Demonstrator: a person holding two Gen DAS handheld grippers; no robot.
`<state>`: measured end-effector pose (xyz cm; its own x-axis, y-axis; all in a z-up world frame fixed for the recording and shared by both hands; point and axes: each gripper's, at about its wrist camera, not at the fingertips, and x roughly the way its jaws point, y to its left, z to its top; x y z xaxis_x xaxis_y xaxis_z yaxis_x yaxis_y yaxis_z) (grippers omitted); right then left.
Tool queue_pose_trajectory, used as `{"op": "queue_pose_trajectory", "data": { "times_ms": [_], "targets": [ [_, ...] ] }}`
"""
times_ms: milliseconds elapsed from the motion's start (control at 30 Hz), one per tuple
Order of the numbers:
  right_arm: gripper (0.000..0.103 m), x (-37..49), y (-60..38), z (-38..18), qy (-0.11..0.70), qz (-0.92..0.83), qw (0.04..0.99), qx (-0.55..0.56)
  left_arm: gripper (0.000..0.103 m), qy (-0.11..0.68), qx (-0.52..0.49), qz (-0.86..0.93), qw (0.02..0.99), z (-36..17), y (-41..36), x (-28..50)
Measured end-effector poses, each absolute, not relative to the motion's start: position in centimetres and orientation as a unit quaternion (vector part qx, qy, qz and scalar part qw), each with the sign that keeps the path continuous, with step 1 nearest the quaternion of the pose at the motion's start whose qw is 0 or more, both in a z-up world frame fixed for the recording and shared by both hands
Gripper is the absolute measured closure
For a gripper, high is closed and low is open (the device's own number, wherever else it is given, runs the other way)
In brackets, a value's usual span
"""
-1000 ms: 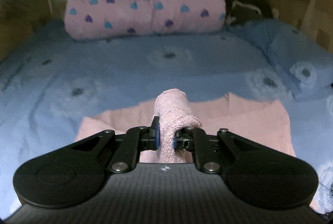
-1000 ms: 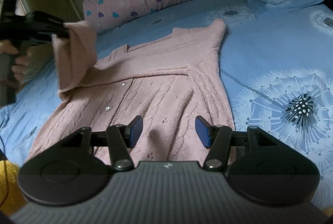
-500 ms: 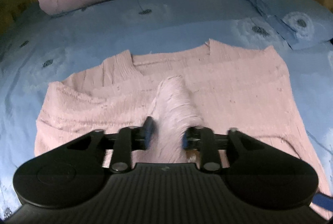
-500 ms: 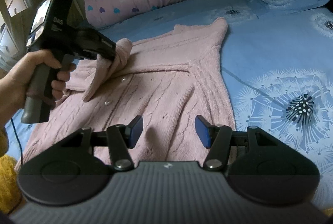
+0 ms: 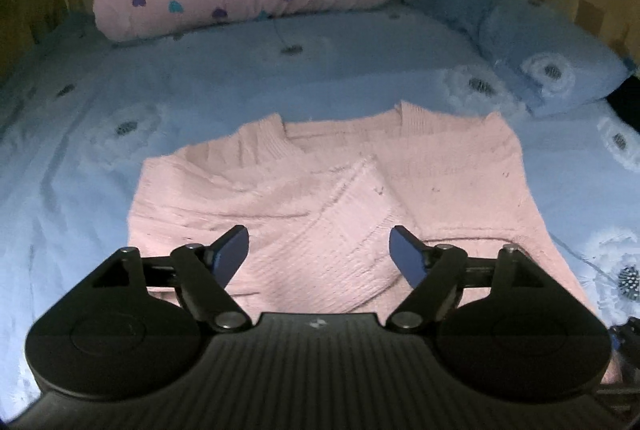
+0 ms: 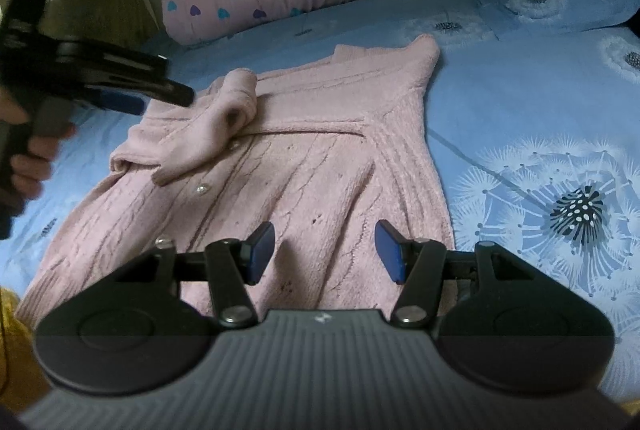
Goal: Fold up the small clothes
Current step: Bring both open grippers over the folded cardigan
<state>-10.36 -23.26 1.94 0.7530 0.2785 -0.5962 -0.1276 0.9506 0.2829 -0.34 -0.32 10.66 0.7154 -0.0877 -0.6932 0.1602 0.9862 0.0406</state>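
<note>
- We see the pink cardigan lying flat on the blue bedspread, one sleeve folded across its chest.
- Our left gripper hovers over that sleeve, jaws spread apart, holding nothing.
- From the right wrist view, it sits at nine o'clock, gripped in a hand.
- Our right gripper is level over the hem at six o'clock, jaws wide.

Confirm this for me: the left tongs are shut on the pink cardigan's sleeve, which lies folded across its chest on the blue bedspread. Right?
Not quite. The left tongs are open, and the sleeve lies free of them; the left wrist view shows the gap, and the right wrist view shows them apart from it. The rest holds: the sleeve lies folded across the chest of the pink cardigan on the blue bedspread.
</note>
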Motion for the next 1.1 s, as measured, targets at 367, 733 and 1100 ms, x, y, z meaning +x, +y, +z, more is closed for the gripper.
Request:
{"op": "queue_pose_trajectory", "data": {
  "times_ms": [367,733,1100],
  "targets": [
    [0.045,-6.5,-20.8,5.7,0.316,0.159,0.933,0.072,0.021,0.346,-0.023,0.001,0.938,9.9,7.0,1.4],
    [0.045,4.5,-16.3,6.1,0.334,0.185,0.917,0.119,0.021,0.322,-0.032,0.043,0.945,7.7,10.4,5.5],
    [0.08,9.0,-12.5,3.2,0.363,0.194,0.907,0.085,0.021,0.304,-0.045,0.067,0.949,7.7,12.7,5.5]
  ]
}}
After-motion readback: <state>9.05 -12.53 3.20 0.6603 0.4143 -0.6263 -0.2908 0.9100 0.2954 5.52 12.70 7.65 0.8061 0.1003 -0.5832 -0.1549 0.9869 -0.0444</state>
